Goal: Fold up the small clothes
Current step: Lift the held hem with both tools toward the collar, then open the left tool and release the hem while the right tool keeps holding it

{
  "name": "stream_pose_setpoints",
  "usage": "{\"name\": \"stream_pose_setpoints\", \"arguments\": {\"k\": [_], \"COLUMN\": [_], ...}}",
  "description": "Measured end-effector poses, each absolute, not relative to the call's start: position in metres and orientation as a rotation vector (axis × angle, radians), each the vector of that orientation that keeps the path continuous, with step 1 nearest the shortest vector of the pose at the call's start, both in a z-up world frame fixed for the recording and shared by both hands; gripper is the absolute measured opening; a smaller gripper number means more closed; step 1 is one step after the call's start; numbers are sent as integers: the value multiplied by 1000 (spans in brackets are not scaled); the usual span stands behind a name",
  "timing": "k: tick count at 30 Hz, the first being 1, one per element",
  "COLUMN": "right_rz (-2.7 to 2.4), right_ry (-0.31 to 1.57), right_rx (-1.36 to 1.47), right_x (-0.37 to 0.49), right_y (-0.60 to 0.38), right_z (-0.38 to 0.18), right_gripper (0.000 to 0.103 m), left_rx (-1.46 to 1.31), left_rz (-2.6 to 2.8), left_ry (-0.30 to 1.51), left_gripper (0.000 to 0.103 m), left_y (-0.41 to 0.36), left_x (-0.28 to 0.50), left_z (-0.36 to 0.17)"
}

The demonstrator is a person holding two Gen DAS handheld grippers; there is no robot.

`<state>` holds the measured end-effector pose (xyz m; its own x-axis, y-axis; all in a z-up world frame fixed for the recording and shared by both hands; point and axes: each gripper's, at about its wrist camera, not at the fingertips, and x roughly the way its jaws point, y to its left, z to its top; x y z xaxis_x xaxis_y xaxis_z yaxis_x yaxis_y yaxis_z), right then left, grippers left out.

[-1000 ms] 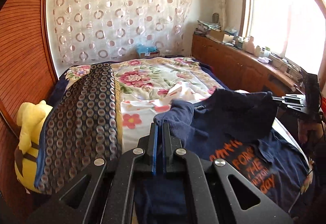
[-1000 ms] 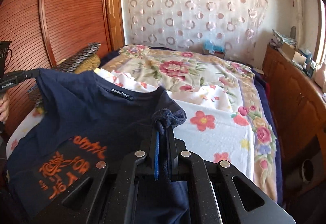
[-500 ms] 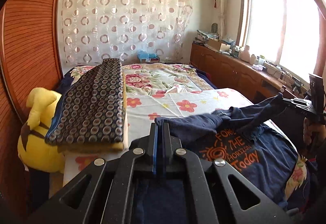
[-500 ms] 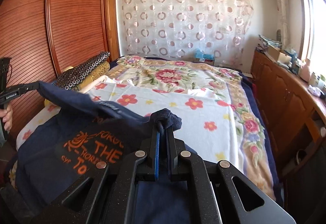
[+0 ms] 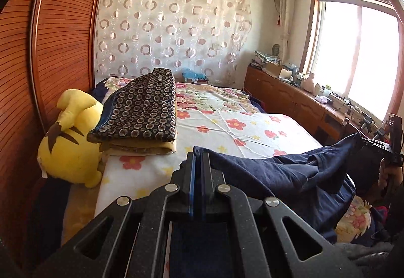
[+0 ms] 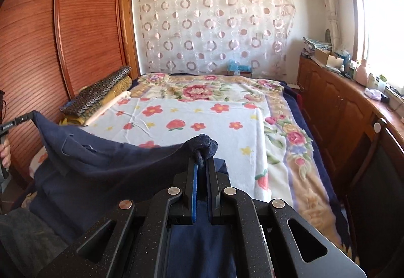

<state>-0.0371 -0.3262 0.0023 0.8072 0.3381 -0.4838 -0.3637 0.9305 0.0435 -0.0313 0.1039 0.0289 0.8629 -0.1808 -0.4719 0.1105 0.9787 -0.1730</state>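
A navy blue T-shirt [image 5: 290, 174] hangs stretched between both grippers over the near end of the bed; it is seen again as the T-shirt [image 6: 106, 166] in the right wrist view. My left gripper [image 5: 197, 155] is shut on one corner of the cloth. The right gripper [image 6: 202, 160] is shut on the opposite corner, a small bunch of fabric poking out past its tips. The far right of the left wrist view shows the right gripper [image 5: 378, 145] gripping the shirt edge. The shirt's orange print is folded out of sight.
The bed [image 6: 202, 111] carries a floral sheet. A folded patterned quilt [image 5: 141, 111] and a yellow plush toy [image 5: 70, 141] lie along its left side by the wooden wardrobe [image 6: 63, 38]. A cluttered wooden cabinet [image 6: 341, 101] runs under the window on the right.
Both grippers have pulled back toward the foot of the bed with the shirt. The shirt's upper edge has come over its front, hiding the orange print. More of the floral sheet shows.
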Motion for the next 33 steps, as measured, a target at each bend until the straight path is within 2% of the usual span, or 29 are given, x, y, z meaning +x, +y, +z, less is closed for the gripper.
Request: {"name": "stream_pose_setpoints", "arguments": {"k": [9, 11, 13, 17, 18, 19, 20, 21, 22, 23, 30, 33], "right_rz": [372, 369, 353, 331, 333, 337, 339, 332, 323, 315, 297, 303], "right_ry": [602, 639, 675, 694, 689, 684, 676, 668, 664, 660, 629, 648], "right_rx": [-99, -83, -90, -122, -125, -128, -133, -141, -147, -150, -129, -130], "right_x": [-62, -57, -52, -45, -43, -46, -46, -45, -43, -42, -20, 2], "right_y": [-327, -327, -325, -322, -322, -322, -323, -323, -323, -323, -320, -311], "right_z": [-12, -20, -25, -16, -11, -7, -3, 0, 3, 5, 13, -1], "right_gripper": [5, 5, 5, 12, 13, 16, 19, 26, 31, 32, 32, 32], "left_rx": [-126, -123, -128, -133, -126, -114, -107, -98, -91, -86, -49, -27], "left_rz": [-124, -107, -113, -141, -139, -135, -131, -130, -136, -138, -122, -113], "left_ry": [617, 646, 656, 668, 669, 667, 666, 666, 668, 671, 696, 717], "left_gripper": [4, 8, 25, 43, 55, 68, 73, 76, 76, 76, 76, 76], "left_y": [112, 113, 113, 112, 110, 108, 108, 106, 104, 103, 98, 97], "left_x": [-39, -34, -31, -23, -20, -17, -15, -11, -7, -2, 29, 50], "left_z": [1, -6, -9, -12, -12, -12, -12, -12, -11, -12, -17, -22]}}
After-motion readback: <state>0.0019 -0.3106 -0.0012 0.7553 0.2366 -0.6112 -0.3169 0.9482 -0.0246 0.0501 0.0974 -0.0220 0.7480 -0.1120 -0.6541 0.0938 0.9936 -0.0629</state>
